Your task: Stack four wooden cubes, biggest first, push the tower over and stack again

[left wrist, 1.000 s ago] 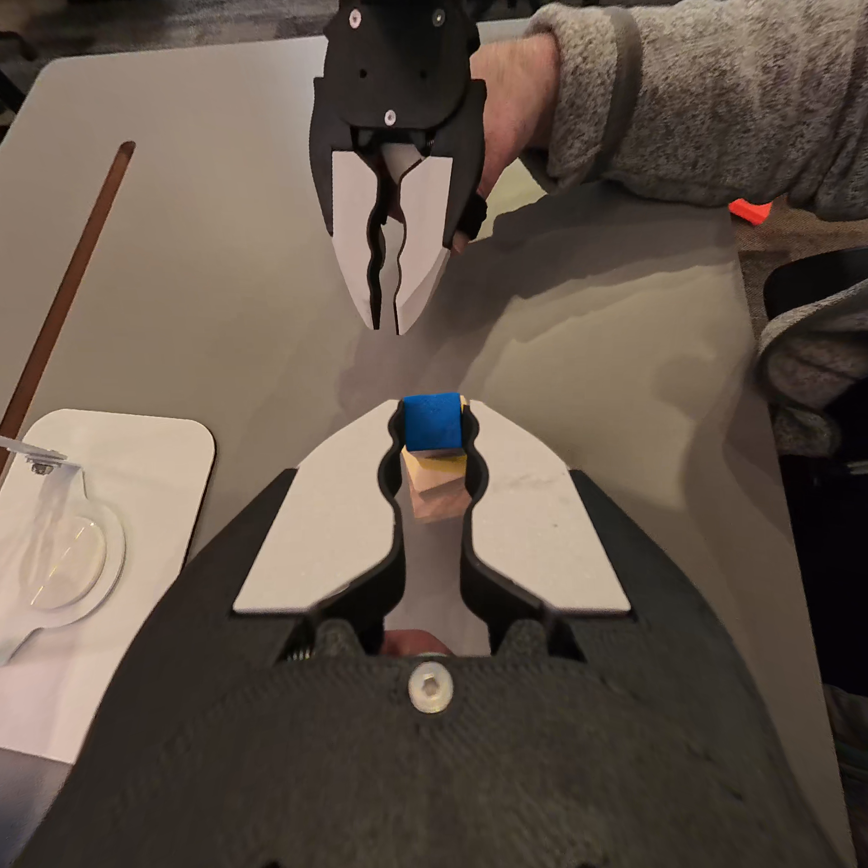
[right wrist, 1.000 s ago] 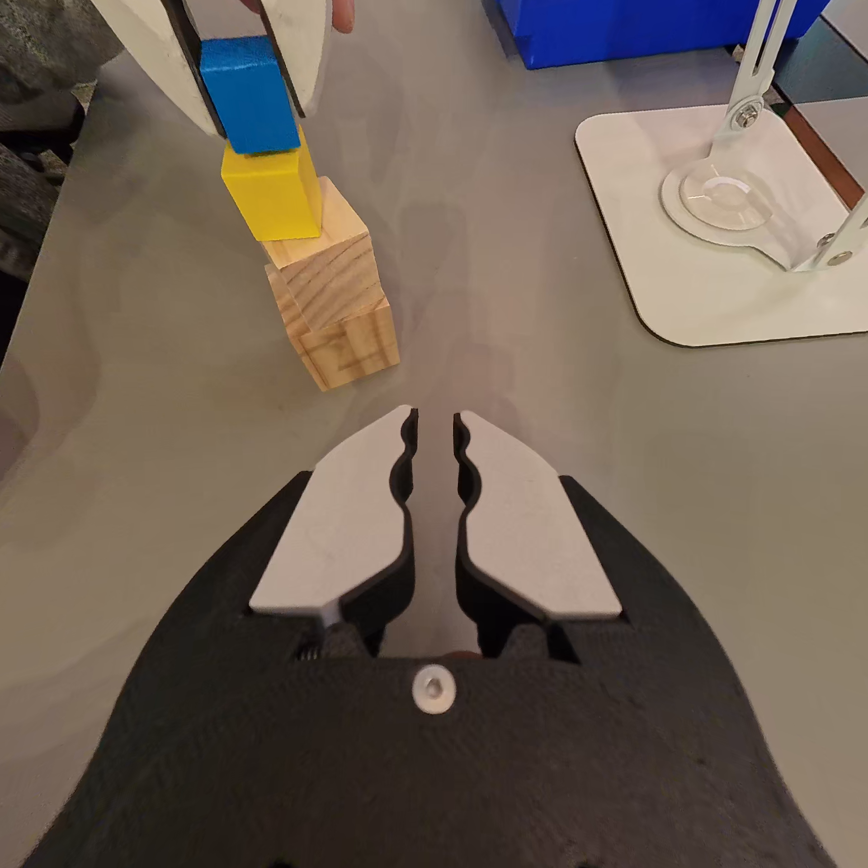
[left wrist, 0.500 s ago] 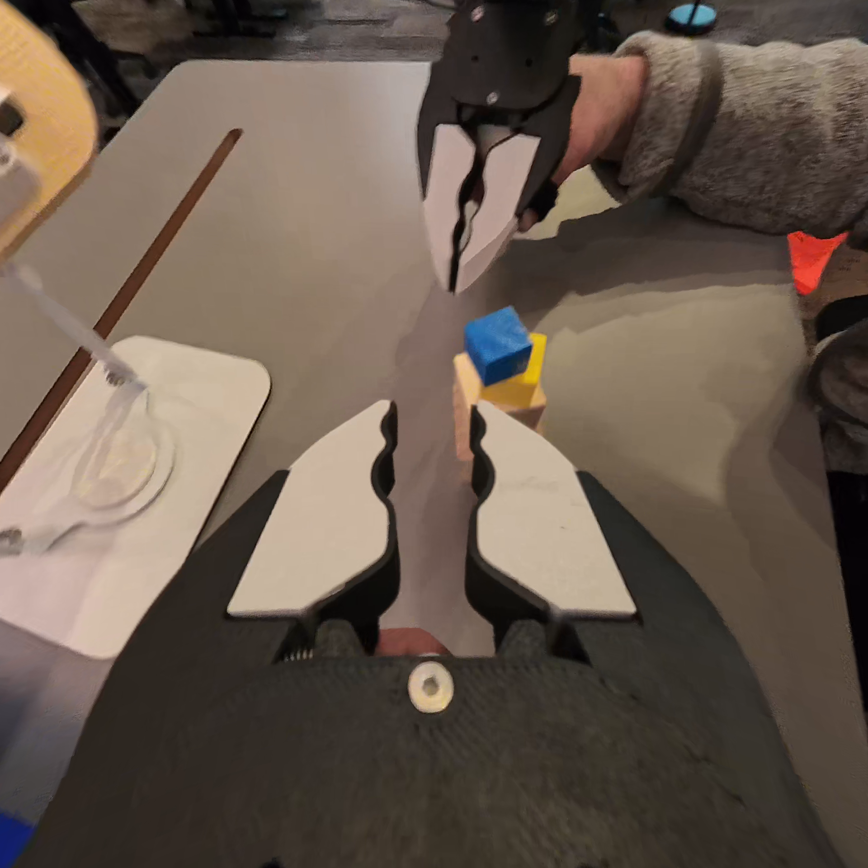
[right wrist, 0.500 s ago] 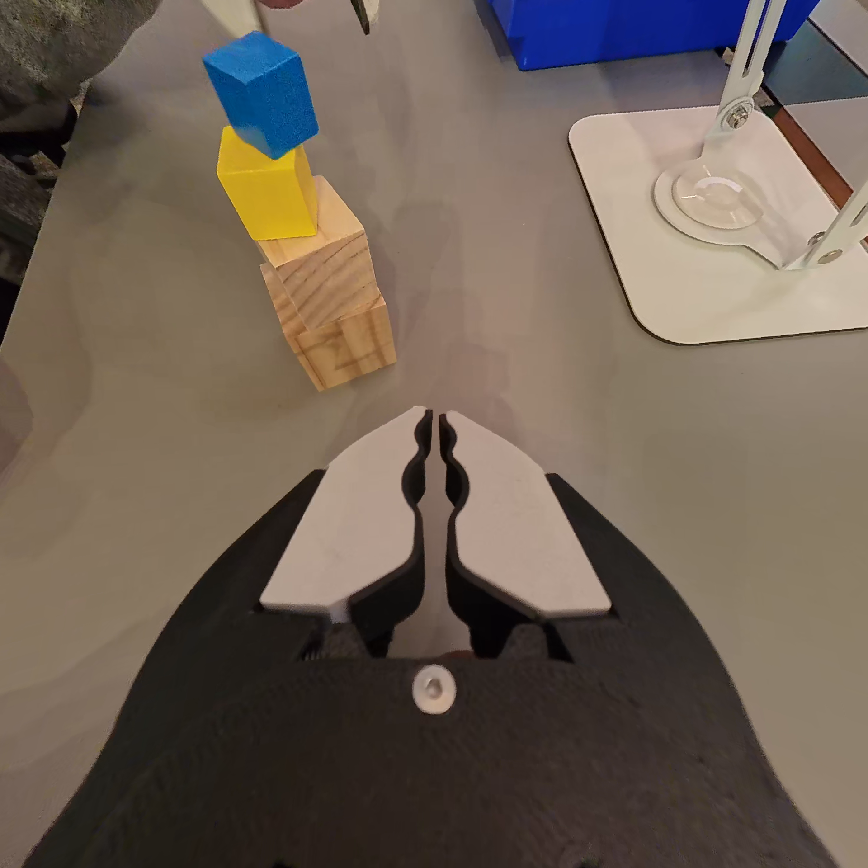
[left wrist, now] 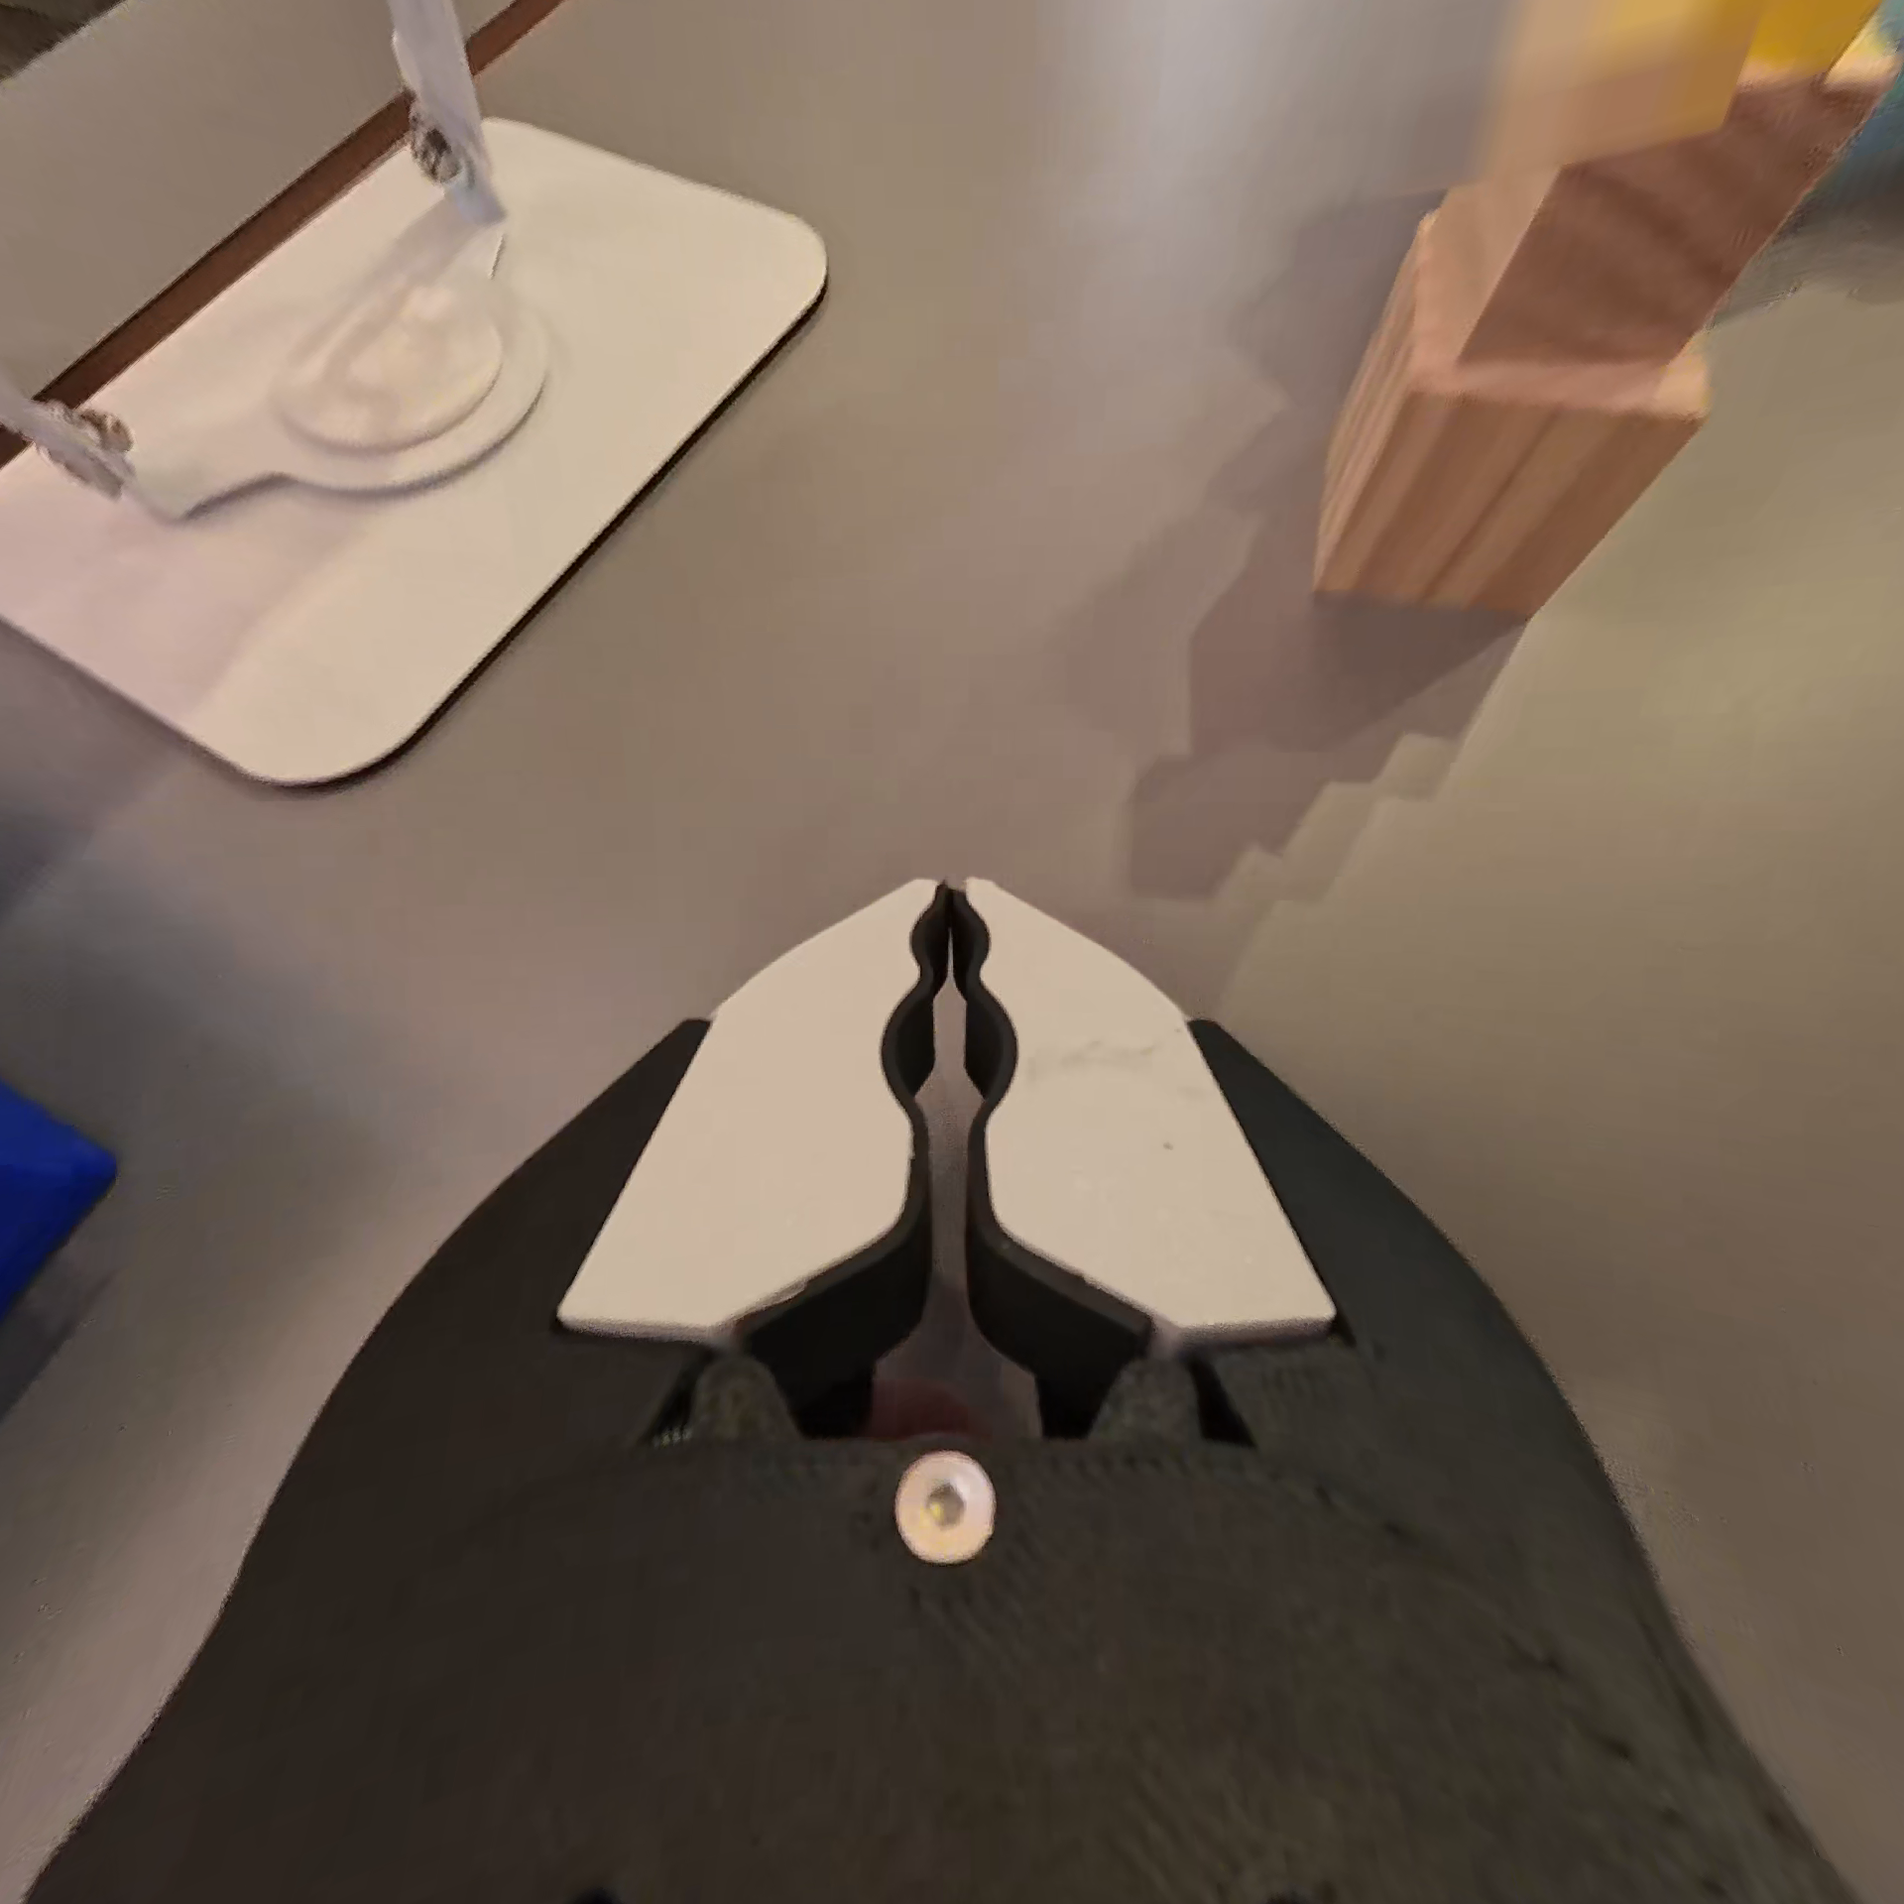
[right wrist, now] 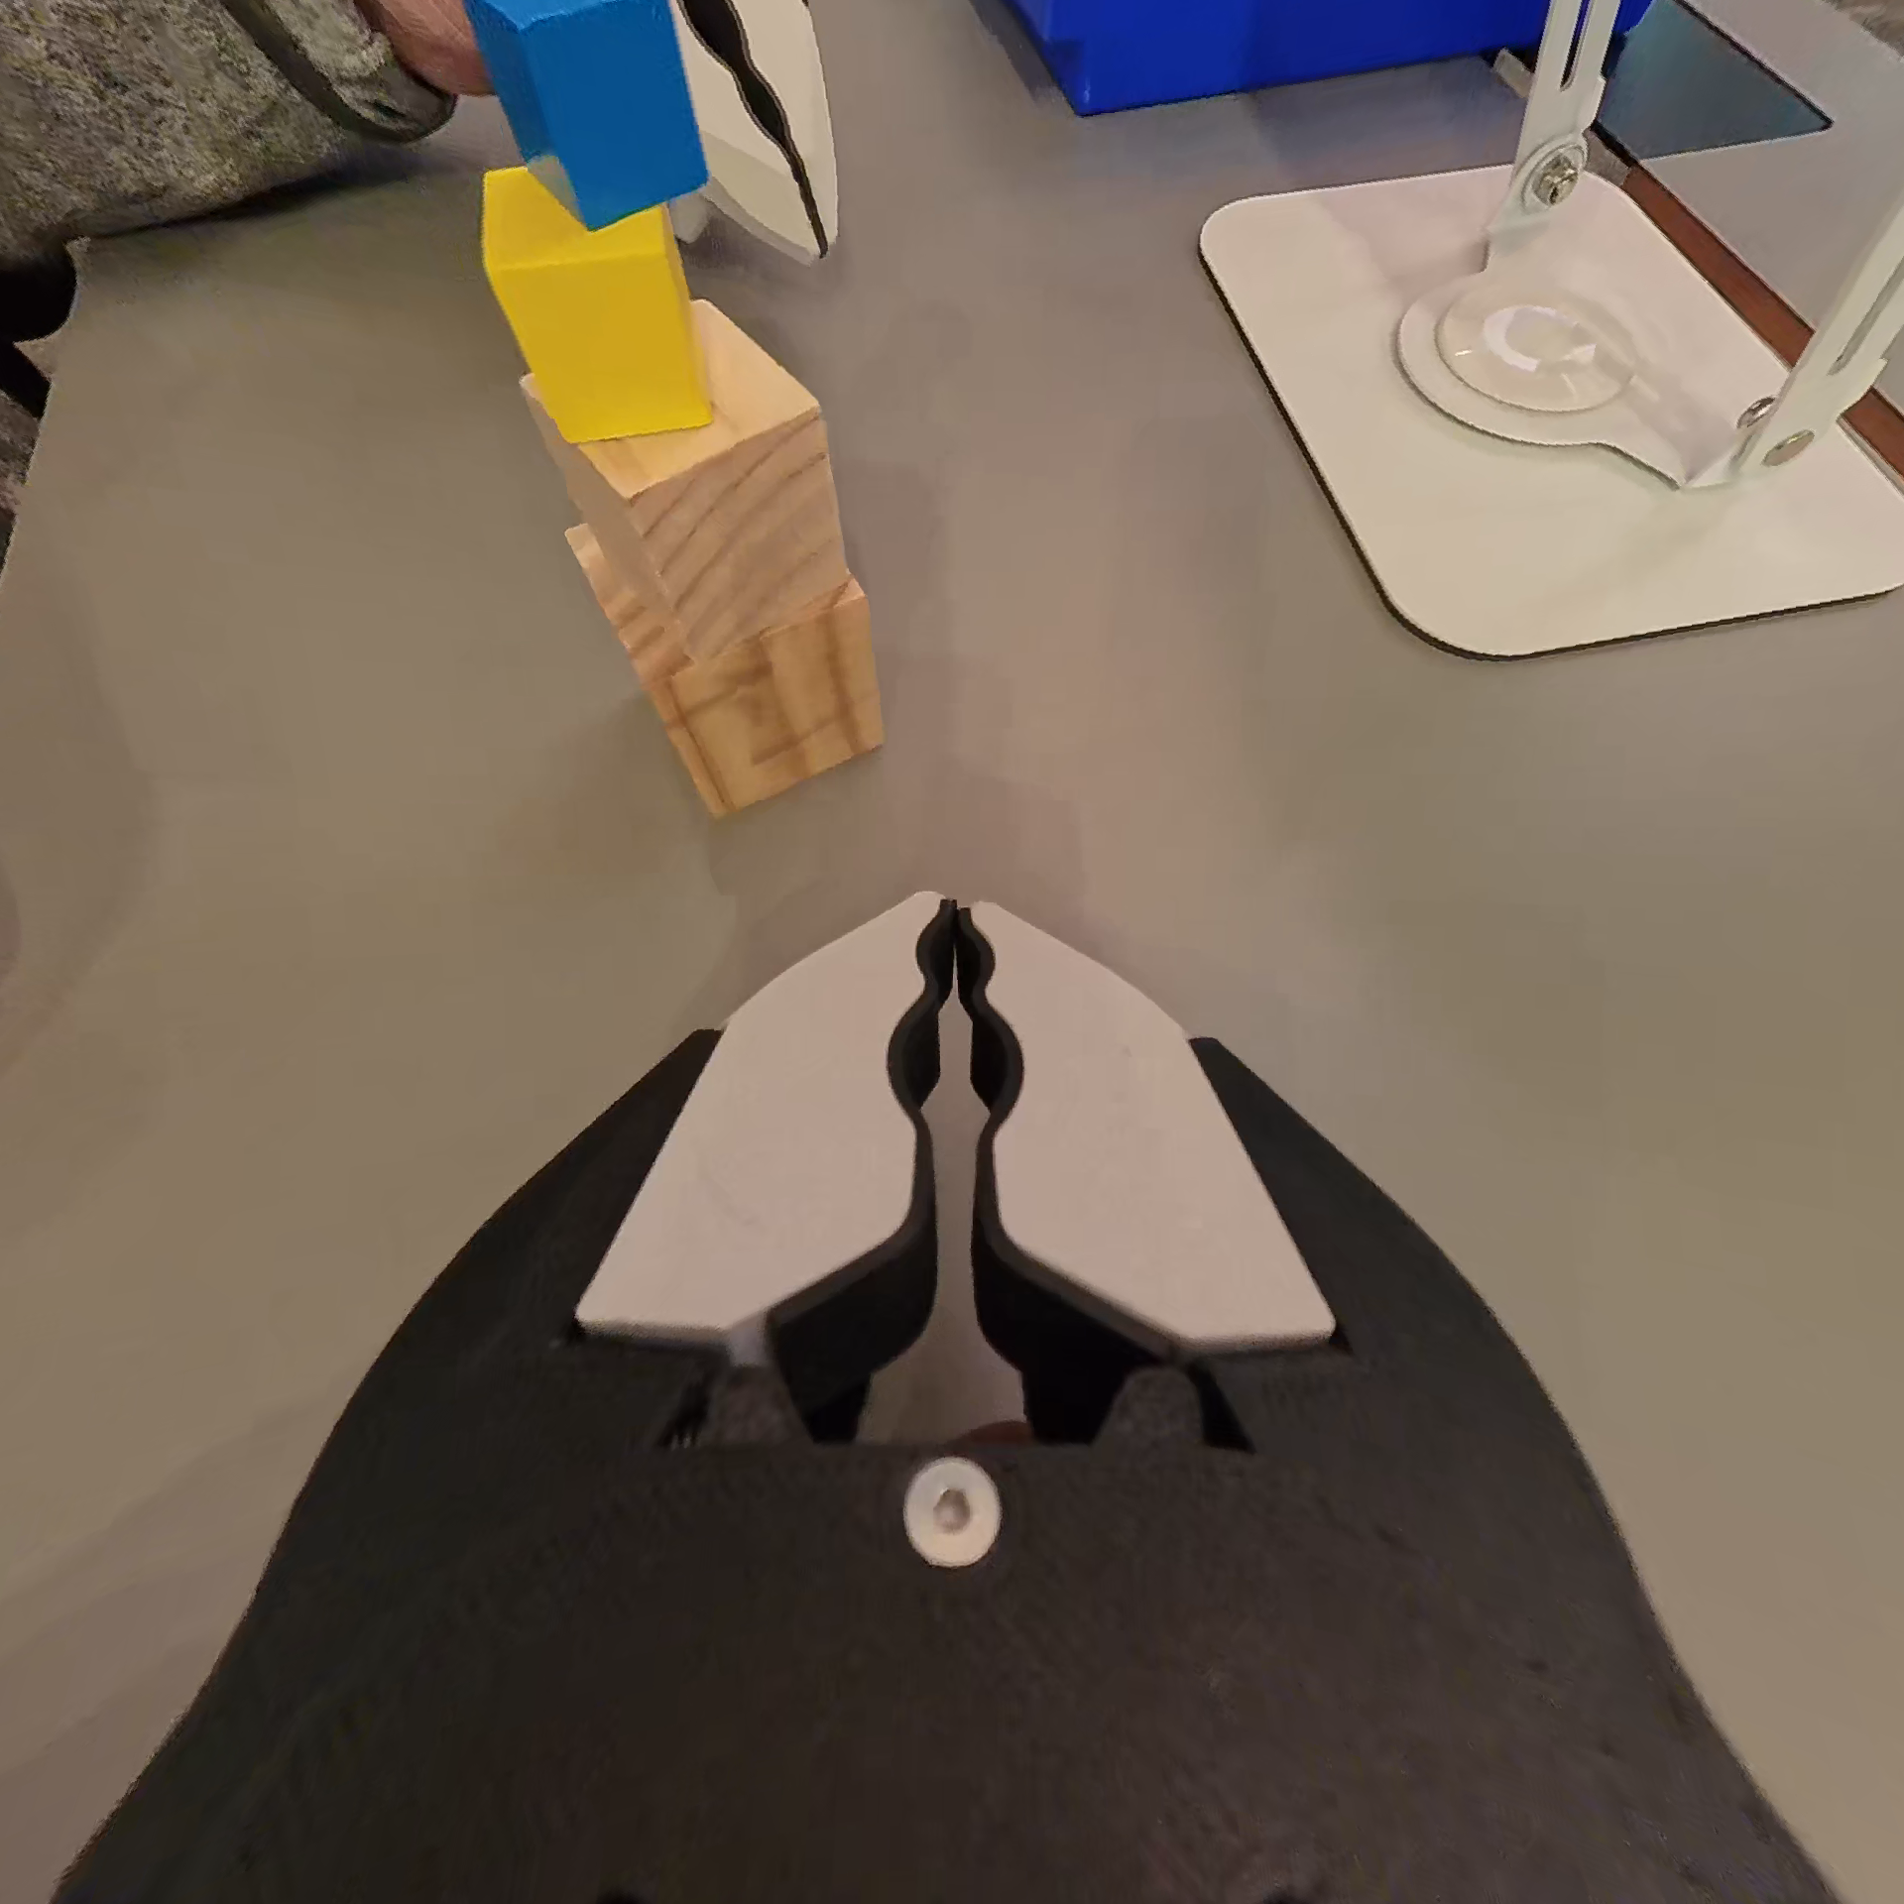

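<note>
A tower of four cubes stands on the grey table (right wrist: 1133, 824). The big wooden cube (right wrist: 773, 701) is at the bottom, then a smaller wooden cube (right wrist: 721, 484), a yellow cube (right wrist: 598, 309) and a blue cube (right wrist: 592, 103) that sits skewed on top. My right gripper (right wrist: 948, 907) is shut and empty, in front of the tower. My left gripper (left wrist: 946, 894) is shut and empty. It also shows in the right wrist view (right wrist: 814, 232), just behind and to the right of the blue and yellow cubes; contact cannot be told. In the left wrist view the blurred tower (left wrist: 1494, 443) is at the upper right.
A white stand base (right wrist: 1545, 412) with a clear disc and metal struts sits to the right of the tower and also shows in the left wrist view (left wrist: 412, 443). A blue bin (right wrist: 1288, 41) stands at the far edge. A grey sleeve (right wrist: 155, 103) is behind the tower. The tips of one gripper are about 25 cm away from the tips of the other. The smaller wooden cube (right wrist: 721, 484) is about 8 cm from my right fingertips.
My left gripper let go of the blue cube on top, drew back, shut, and swung down beside the tower. My right gripper closed from slightly open to shut.
</note>
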{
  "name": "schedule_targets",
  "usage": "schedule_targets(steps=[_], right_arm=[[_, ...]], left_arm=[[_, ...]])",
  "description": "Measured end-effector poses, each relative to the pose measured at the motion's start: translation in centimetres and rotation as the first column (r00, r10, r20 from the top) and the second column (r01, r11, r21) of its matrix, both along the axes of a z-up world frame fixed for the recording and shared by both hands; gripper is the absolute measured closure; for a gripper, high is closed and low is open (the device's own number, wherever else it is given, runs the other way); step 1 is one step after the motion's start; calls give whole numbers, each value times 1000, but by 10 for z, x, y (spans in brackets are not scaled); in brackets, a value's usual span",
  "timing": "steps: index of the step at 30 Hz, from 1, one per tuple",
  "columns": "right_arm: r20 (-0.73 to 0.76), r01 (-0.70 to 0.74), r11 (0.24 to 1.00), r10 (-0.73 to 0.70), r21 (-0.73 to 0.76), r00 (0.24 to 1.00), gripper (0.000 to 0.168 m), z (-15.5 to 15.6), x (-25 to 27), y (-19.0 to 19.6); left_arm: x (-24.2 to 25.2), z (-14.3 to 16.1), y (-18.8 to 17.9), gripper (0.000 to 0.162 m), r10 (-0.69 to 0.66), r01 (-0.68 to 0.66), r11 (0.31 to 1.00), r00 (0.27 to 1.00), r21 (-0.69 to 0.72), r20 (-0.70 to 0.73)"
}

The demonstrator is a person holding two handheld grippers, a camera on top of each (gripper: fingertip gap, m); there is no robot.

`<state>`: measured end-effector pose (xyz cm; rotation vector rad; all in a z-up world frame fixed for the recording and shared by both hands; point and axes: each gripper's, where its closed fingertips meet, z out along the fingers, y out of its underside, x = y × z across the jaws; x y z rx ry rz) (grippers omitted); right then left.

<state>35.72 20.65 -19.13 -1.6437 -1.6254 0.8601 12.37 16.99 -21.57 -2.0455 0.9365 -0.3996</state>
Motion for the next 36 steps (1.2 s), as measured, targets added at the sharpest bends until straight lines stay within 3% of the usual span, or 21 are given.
schedule_targets(steps=[7, 13, 19, 24, 29, 33, 36], right_arm=[[-23, 6, 1000, -5, 14, 1000, 168, -2, -5, -19], [-64, 96, 995, -96, -1, 993, 168, 6, -9, -21], [1, 219, 975, -220, 42, 976, 168, -6, 8, -11], [31, 436, 900, -436, 26, 899, 168, -15, 44, 14], [99, 656, 749, -663, 100, 742, 168, -29, 102, 36], [120, 756, 648, -761, 96, 638, 168, -35, 131, 40], [135, 763, 637, -770, 108, 624, 168, -34, 113, 37]], left_arm=[[-9, -6, -3, 162, 12, -12, 1000, 999, -6, -41], [-13, -11, -7, 162, 11, -12, 1000, 996, -11, -83], [-31, -10, -7, 162, 61, -61, 998, 995, 6, -81], [-53, -10, -11, 162, 115, -114, 993, 989, 16, -98], [-99, -13, -20, 162, 209, -206, 978, 969, 36, -134], [-133, -11, -33, 162, 276, -272, 961, 953, 49, -127], [-153, -9, -43, 162, 315, -309, 949, 941, 65, -121]])
